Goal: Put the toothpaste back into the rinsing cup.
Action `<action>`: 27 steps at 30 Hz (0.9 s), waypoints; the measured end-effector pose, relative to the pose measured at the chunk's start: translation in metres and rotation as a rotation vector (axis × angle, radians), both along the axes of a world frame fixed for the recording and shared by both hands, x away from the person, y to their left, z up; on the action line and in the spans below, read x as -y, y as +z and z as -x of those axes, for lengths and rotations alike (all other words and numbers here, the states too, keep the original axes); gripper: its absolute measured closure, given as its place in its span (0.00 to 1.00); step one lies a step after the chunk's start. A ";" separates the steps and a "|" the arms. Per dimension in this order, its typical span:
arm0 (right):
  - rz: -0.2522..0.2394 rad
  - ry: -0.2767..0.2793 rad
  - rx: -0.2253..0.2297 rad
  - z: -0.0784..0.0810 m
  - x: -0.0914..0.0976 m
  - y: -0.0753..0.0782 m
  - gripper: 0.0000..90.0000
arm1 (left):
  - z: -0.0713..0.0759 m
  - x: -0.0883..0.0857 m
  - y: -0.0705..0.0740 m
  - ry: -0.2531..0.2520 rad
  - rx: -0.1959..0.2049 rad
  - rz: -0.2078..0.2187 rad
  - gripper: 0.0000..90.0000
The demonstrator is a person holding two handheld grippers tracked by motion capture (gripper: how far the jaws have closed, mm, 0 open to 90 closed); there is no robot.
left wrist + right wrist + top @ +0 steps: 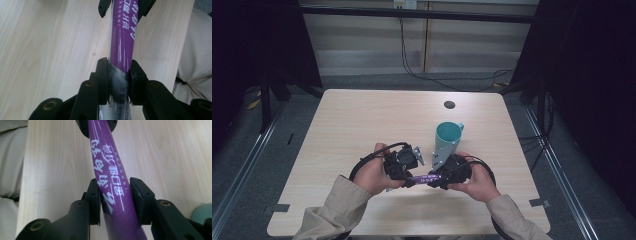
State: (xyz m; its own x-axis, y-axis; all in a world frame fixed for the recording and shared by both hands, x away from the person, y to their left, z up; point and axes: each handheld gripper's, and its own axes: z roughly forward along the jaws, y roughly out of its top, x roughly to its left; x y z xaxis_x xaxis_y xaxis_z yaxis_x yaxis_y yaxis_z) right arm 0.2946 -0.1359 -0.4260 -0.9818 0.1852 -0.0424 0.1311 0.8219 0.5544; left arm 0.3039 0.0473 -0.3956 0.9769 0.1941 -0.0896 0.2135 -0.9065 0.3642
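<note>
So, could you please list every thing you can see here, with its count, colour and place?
purple packet: one, purple with white print, held level between both claws above the table's near middle
cup: one, teal, right of centre, just beyond the right hand
table: one, light wood
round hole: one, dark, far right part of the tabletop
left claw: one, black, shut on one end of the packet
right claw: one, black, around the other end
sleeves: two, beige
</note>
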 end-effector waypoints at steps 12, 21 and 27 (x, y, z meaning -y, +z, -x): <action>-0.001 -0.026 -0.009 0.003 0.001 0.003 0.76 | -0.002 -0.007 0.000 -0.020 0.035 0.061 0.75; 0.027 -0.033 0.005 0.003 0.006 0.005 0.78 | -0.002 -0.010 -0.005 -0.021 0.053 0.023 0.61; 0.025 -0.035 0.008 0.003 0.009 0.007 0.78 | 0.000 -0.011 -0.007 -0.035 0.085 0.003 0.58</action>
State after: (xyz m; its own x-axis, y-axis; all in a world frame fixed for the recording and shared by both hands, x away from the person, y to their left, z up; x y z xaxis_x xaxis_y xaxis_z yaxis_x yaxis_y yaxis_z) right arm 0.2921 -0.1446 -0.4193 -0.9744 0.2179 -0.0553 0.1554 0.8307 0.5346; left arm 0.3042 0.0586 -0.4024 0.9872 0.1594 -0.0067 0.1499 -0.9117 0.3826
